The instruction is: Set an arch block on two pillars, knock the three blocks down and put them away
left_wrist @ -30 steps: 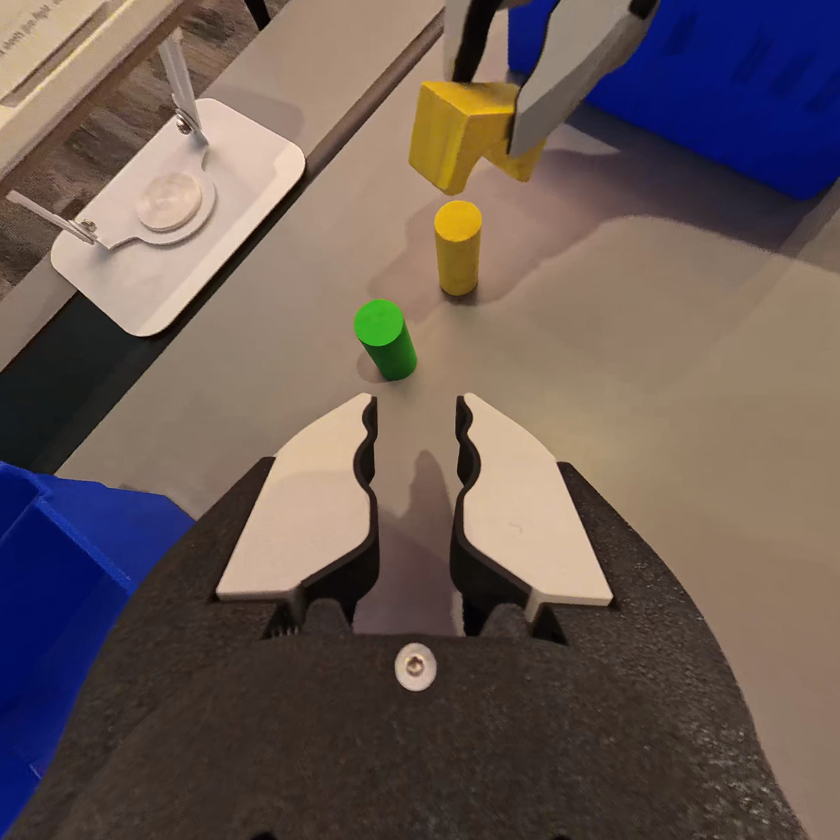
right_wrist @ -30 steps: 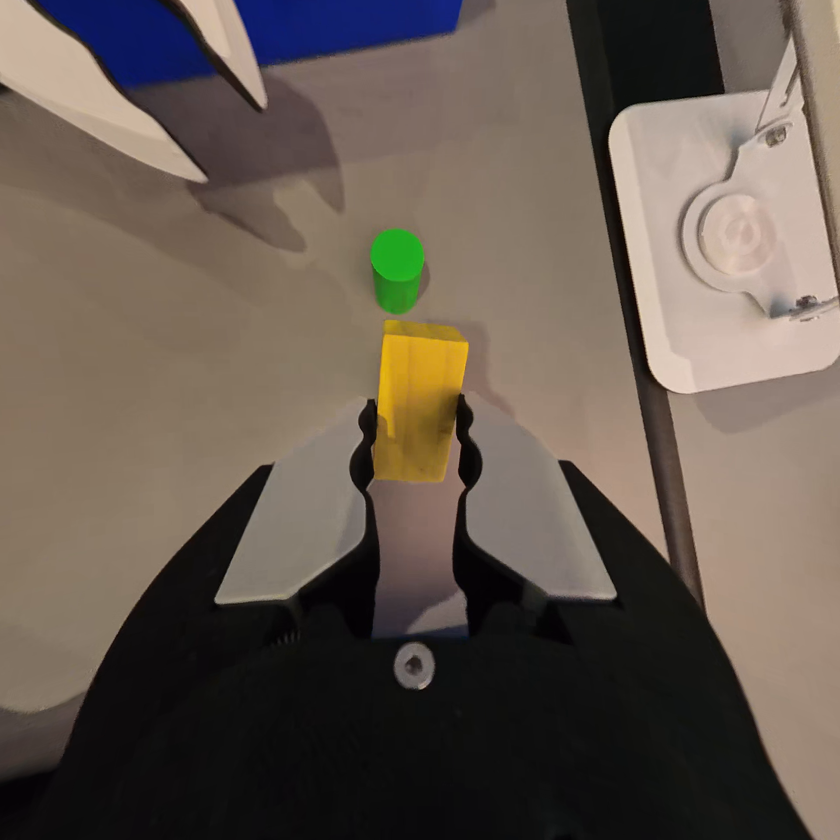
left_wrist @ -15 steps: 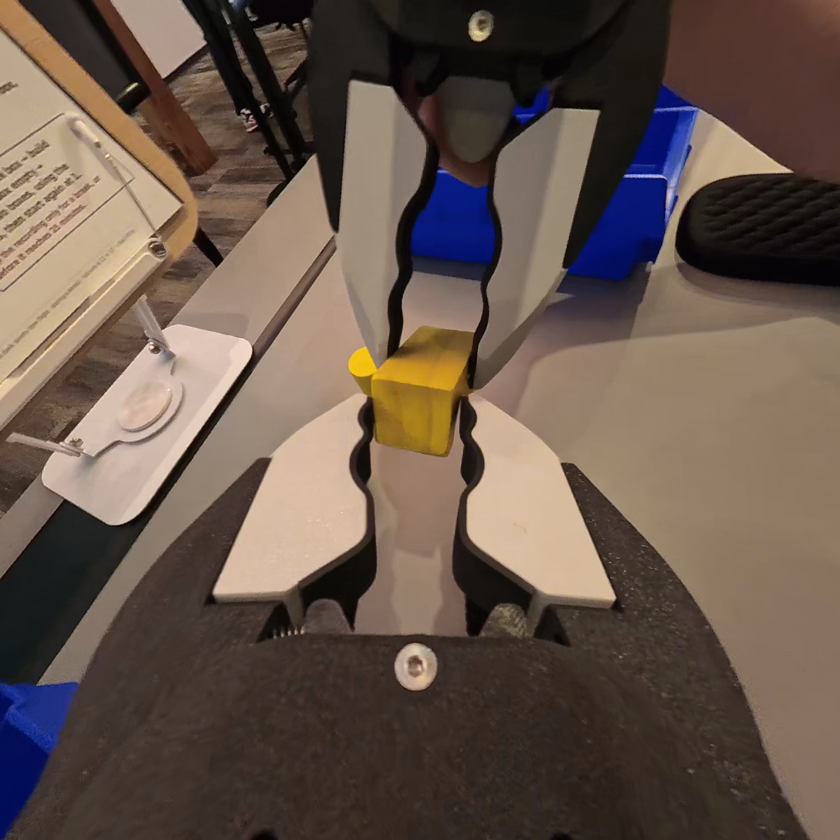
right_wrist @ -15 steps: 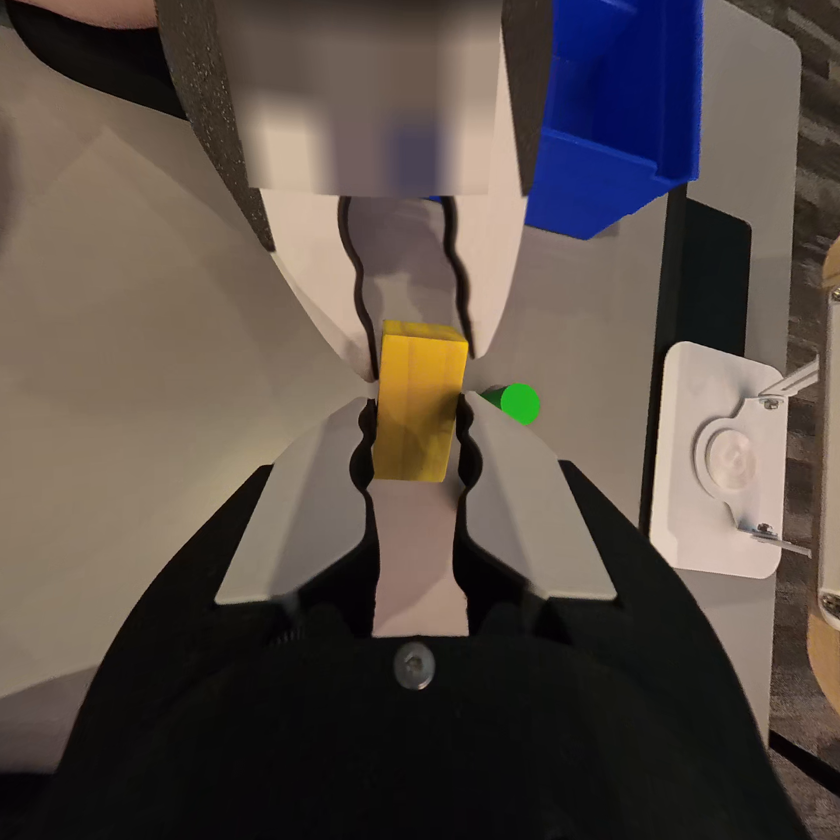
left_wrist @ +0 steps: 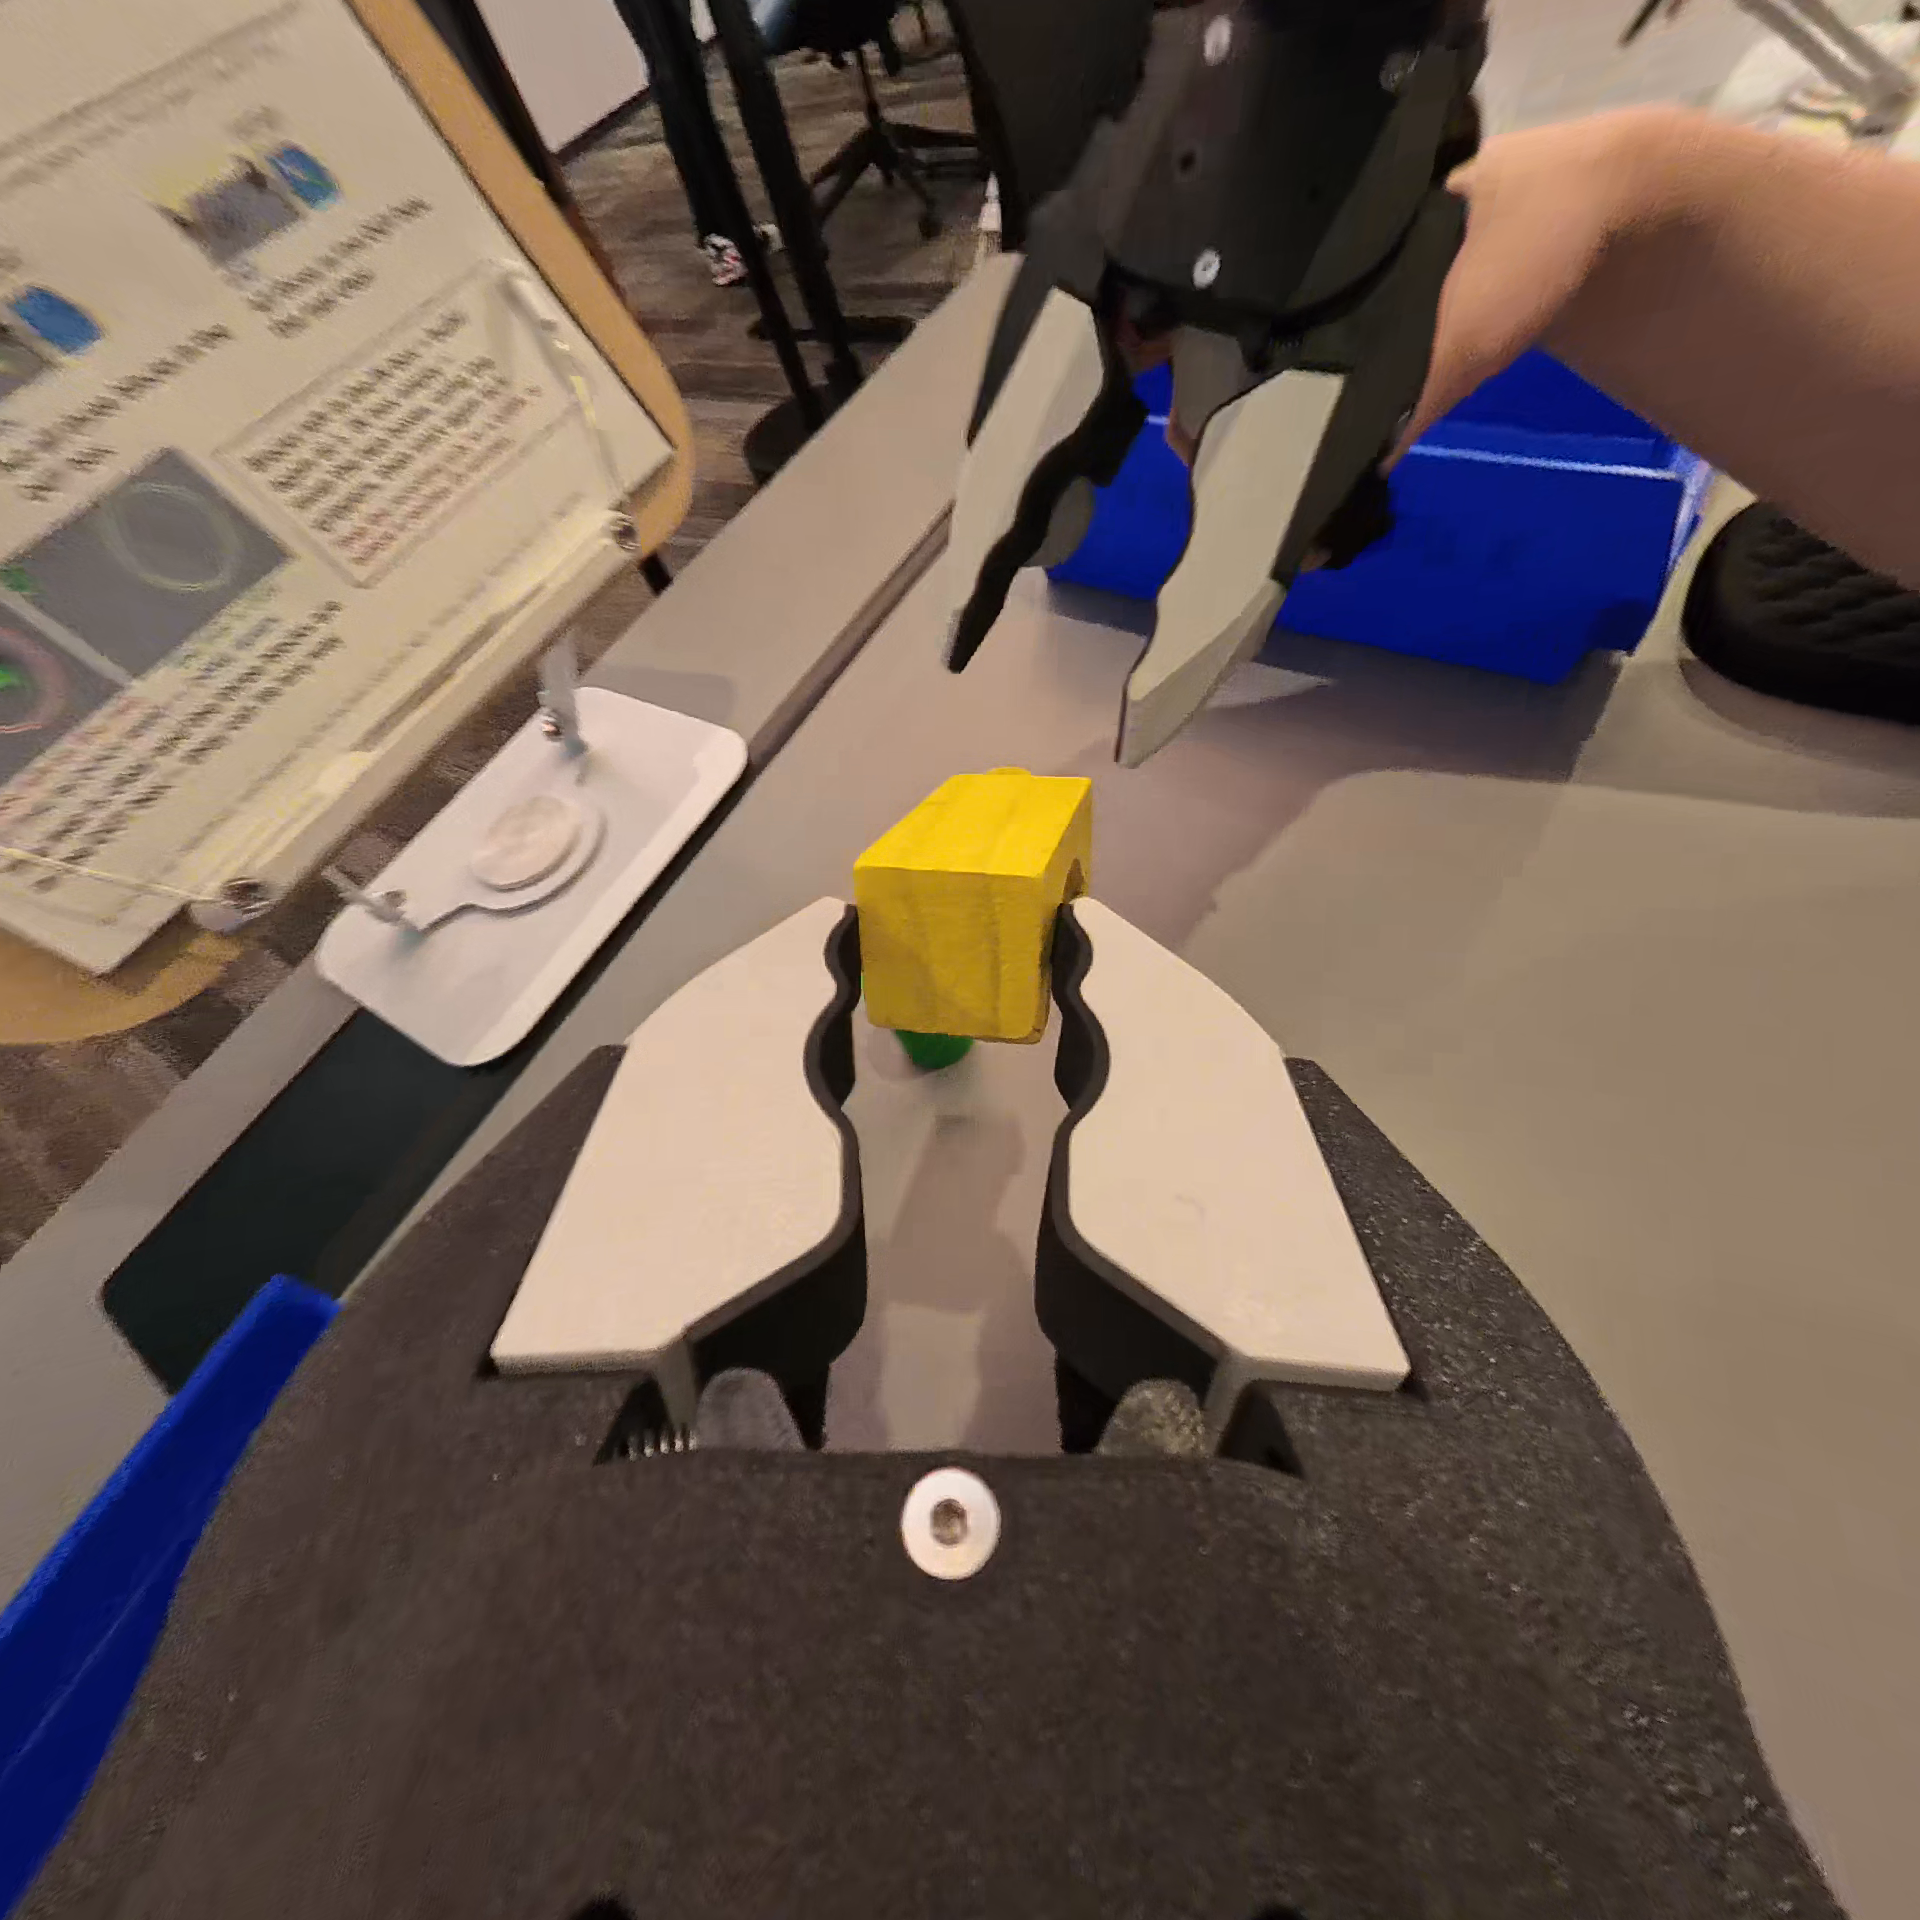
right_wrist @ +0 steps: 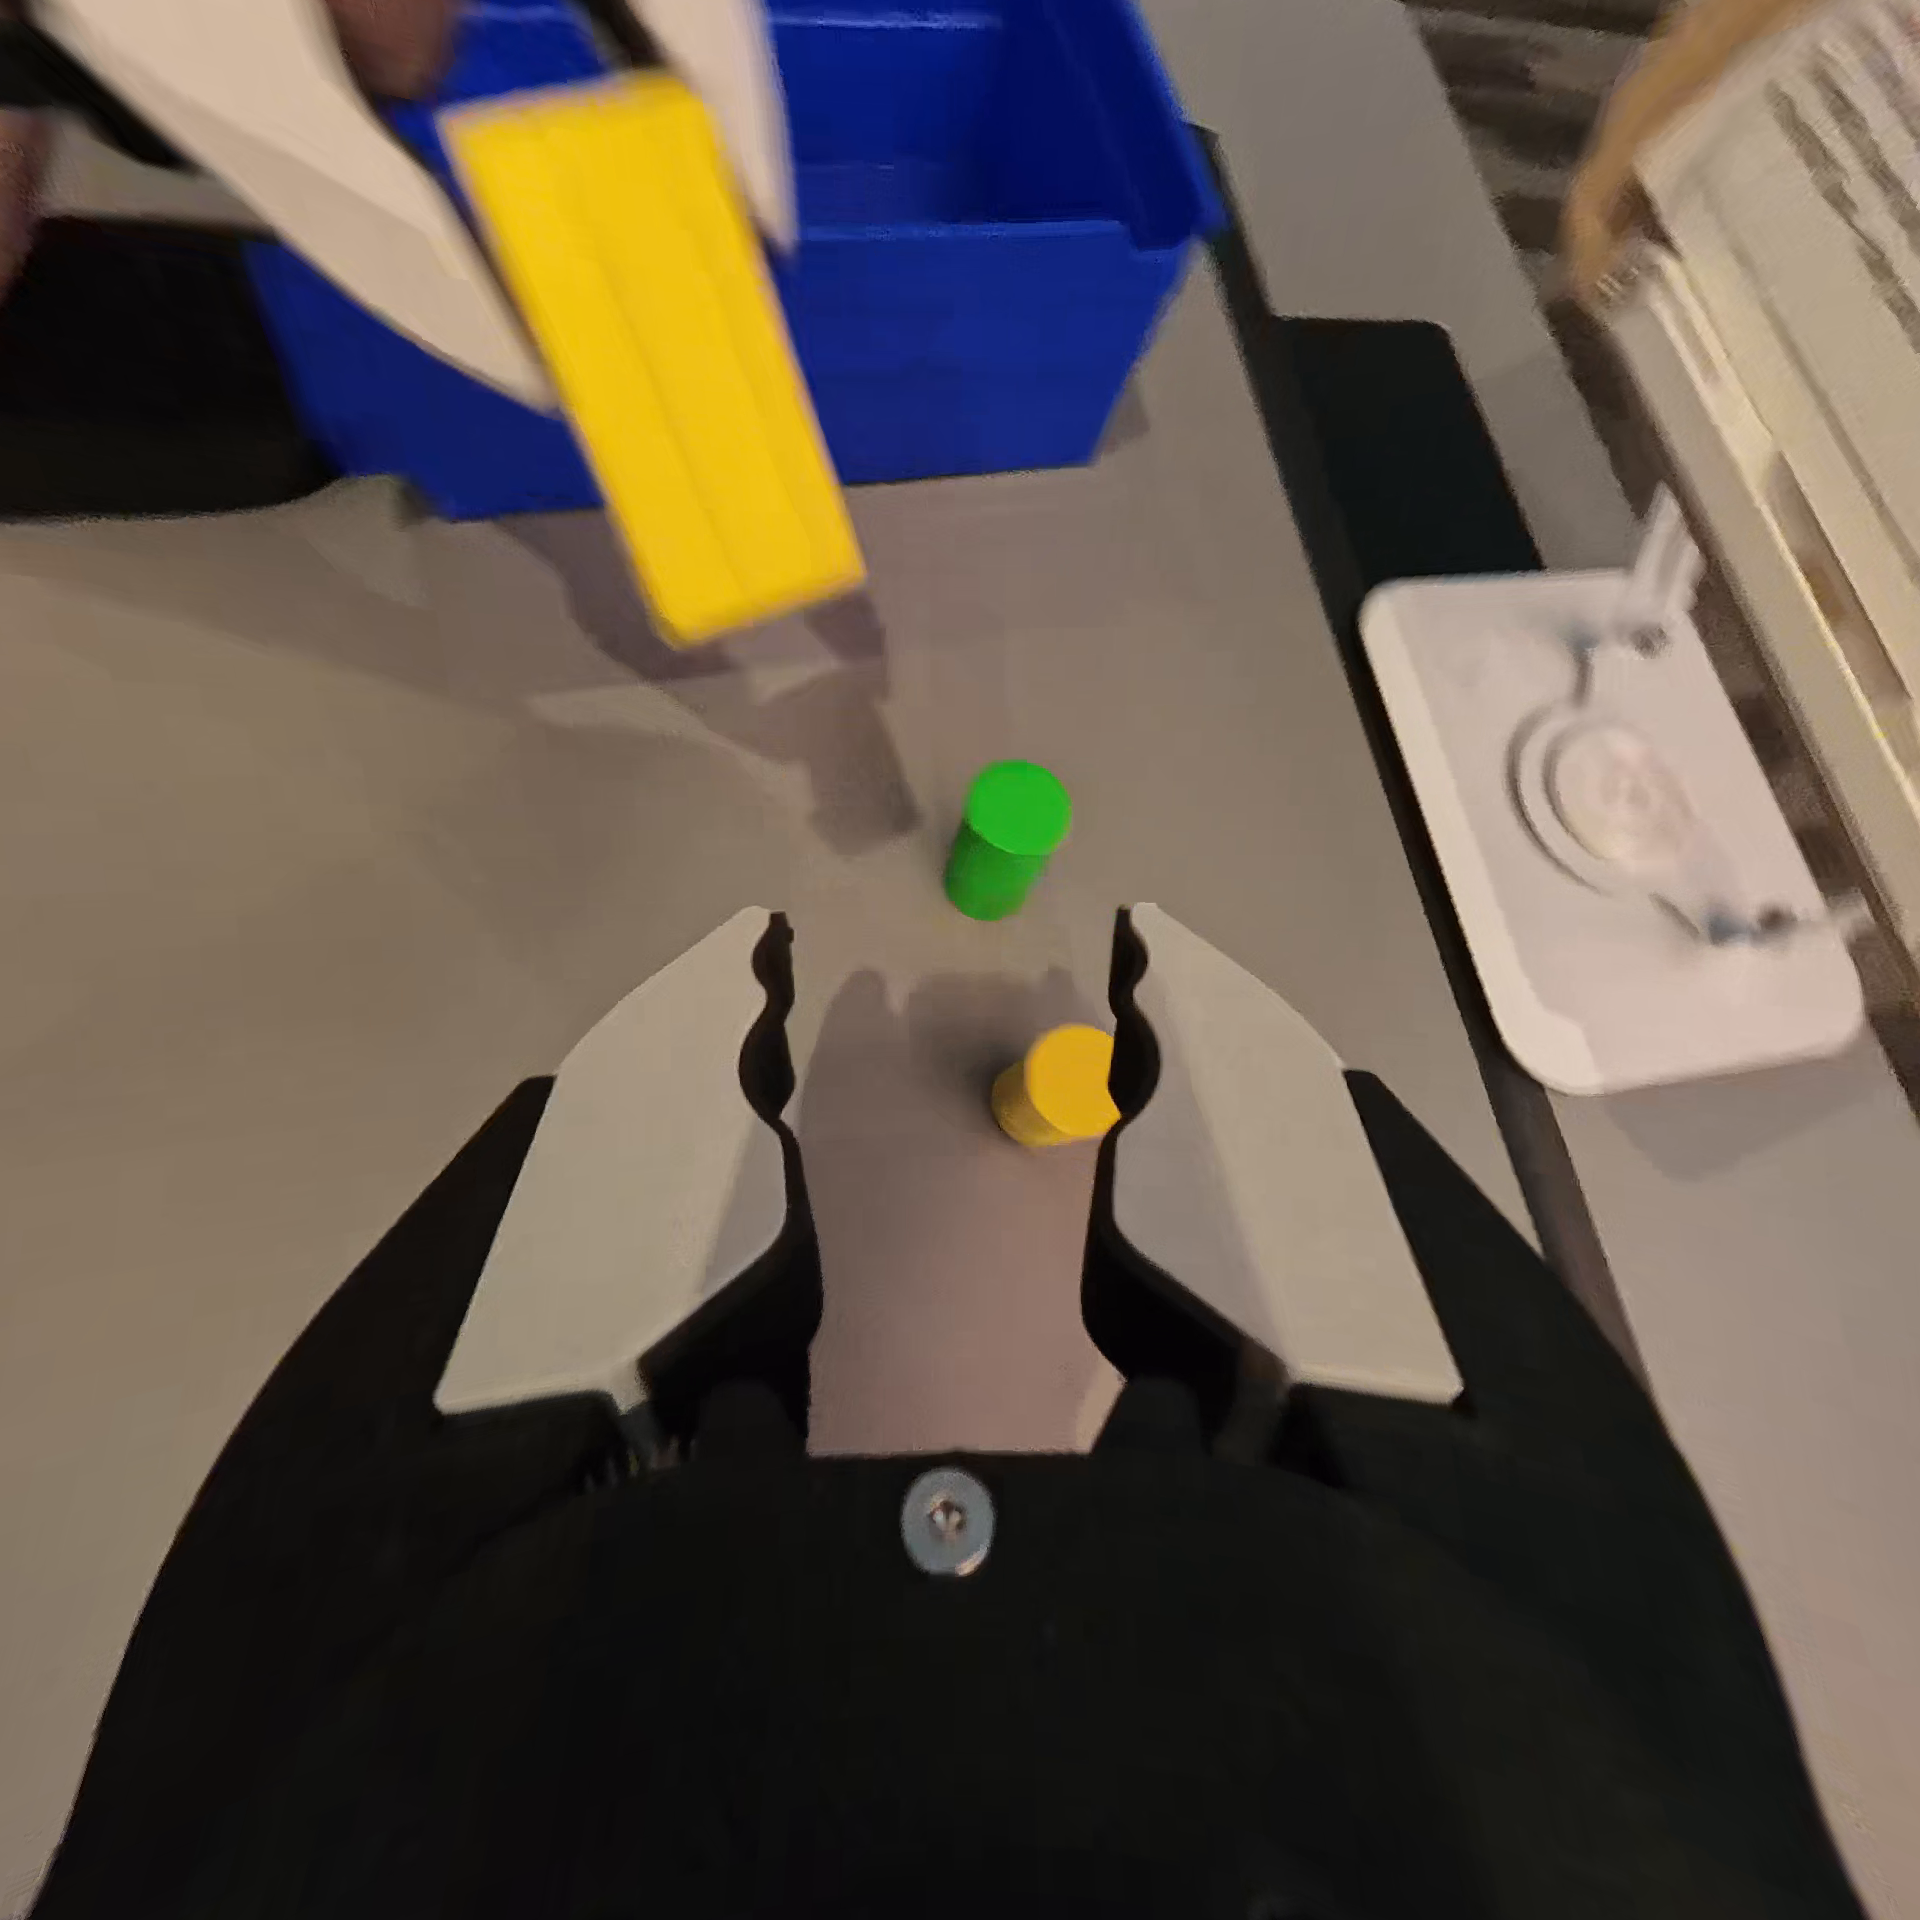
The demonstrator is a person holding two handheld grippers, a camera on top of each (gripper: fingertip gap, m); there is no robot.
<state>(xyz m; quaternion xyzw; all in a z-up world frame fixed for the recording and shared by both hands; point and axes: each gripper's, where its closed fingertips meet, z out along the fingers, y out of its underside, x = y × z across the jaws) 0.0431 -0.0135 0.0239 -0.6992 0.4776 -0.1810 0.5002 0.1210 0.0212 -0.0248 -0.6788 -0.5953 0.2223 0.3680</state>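
My left gripper (left_wrist: 958,920) is shut on the yellow arch block (left_wrist: 966,914) and holds it above the grey table (left_wrist: 1507,1039). The green pillar (left_wrist: 935,1049) peeks out just below the block; the yellow pillar is mostly hidden behind it. My right gripper (right_wrist: 948,935) is open and empty above the table. The green pillar (right_wrist: 1008,842) stands just past its fingertips and the yellow pillar (right_wrist: 1055,1086) stands by its right finger. In the right wrist view the arch block (right_wrist: 665,353) hangs at the upper left. The right gripper (left_wrist: 1044,707) hovers beyond the block.
A blue bin (left_wrist: 1455,561) stands at the far side, another blue bin (left_wrist: 104,1558) by my left gripper's near left. A white stand base (left_wrist: 530,862) and a leaning printed board (left_wrist: 260,468) sit past the table's left edge. A black pad (left_wrist: 1808,623) lies far right. The tips of one gripper are about 11 cm away from the tips of the other. The yellow pillar (right_wrist: 1055,1086) is closer to my right gripper, around 8 cm from its tips; the left tips are 20 cm off.
The arch block has passed from my right gripper to my left one. The right gripper opened and pulled back and up; the left closed on the block.
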